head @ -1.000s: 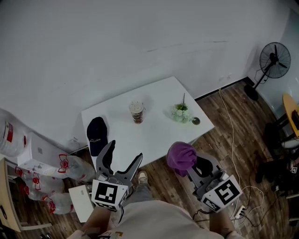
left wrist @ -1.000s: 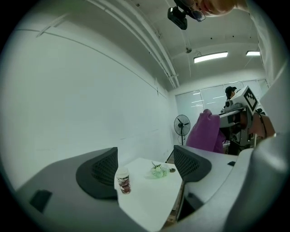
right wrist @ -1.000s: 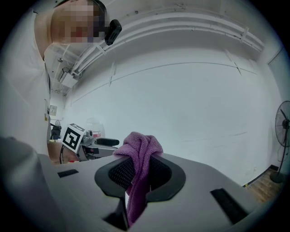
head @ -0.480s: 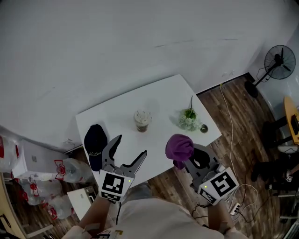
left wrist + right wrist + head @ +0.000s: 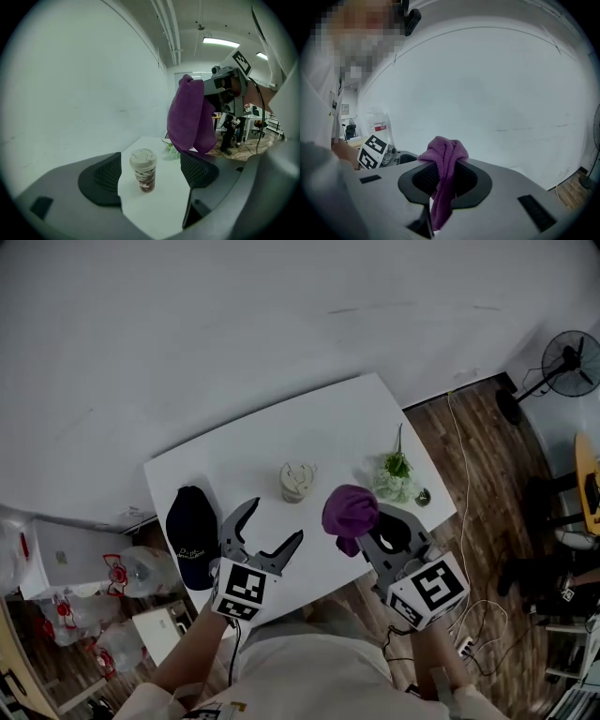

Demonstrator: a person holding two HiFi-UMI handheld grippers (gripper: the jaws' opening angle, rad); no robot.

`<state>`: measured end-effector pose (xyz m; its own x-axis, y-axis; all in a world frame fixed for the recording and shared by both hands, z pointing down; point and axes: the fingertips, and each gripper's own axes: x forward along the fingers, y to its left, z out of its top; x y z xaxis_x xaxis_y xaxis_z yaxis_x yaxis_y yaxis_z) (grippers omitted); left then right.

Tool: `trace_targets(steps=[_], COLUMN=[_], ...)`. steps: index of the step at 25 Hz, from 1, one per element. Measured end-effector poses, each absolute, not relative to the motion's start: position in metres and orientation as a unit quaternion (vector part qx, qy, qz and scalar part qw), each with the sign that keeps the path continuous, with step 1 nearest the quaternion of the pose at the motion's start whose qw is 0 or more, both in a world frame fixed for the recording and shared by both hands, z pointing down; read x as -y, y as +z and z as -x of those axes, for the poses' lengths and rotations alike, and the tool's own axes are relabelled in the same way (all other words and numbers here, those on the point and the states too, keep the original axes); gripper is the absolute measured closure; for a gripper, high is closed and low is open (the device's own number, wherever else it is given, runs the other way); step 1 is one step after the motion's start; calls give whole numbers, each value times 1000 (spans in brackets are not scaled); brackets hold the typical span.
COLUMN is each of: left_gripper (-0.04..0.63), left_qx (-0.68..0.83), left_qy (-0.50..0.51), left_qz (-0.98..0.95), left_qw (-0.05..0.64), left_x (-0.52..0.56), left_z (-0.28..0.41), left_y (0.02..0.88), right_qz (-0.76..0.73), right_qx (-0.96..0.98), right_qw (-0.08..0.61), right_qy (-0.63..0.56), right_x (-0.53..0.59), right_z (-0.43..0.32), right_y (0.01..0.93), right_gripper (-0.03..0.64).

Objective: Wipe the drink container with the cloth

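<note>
Cloth [image 5: 443,154], purple and bunched, is clamped between the jaws of the right gripper [image 5: 443,180], a tail hanging below them. The left gripper [image 5: 150,173] has its jaws wide apart with nothing in them, aimed at the drink cup [image 5: 143,169], which stands upright beyond the jaws, about mid-counter.

The step looks like the approach. It would go best with the left gripper closing lightly on the cup's lower wall, since a paper cup may dent or tip. The right gripper should then press the cloth's bunched head, not the loose tail, against the side.

On the white counter [image 5: 234,456] there is one lidded cup, one dark cap [image 5: 190,535] and one small flower bunch [image 5: 397,474]. One cloth and two grippers are in play.
</note>
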<state>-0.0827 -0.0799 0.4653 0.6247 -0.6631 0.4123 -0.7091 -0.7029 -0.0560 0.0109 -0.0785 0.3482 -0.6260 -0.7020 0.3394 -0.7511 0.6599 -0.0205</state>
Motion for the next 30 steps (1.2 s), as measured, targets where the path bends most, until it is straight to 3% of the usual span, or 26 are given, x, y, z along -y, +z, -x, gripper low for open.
trace_targets(steps=[17,30], left_gripper=[196,183], left_qx=[430,443], left_qy=[239,258], left_qz=[-856,-843], left_qw=[159,164], left_x=[138,171], left_z=[62,40], left_y=[562,598], right_qz=[-346,-275], right_qx=[917,929], right_qw=[170,220], right_qy=[106,112], right_x=[160,211], right_z=[-9,8], right_y=[406,462], right_gripper=[535,534])
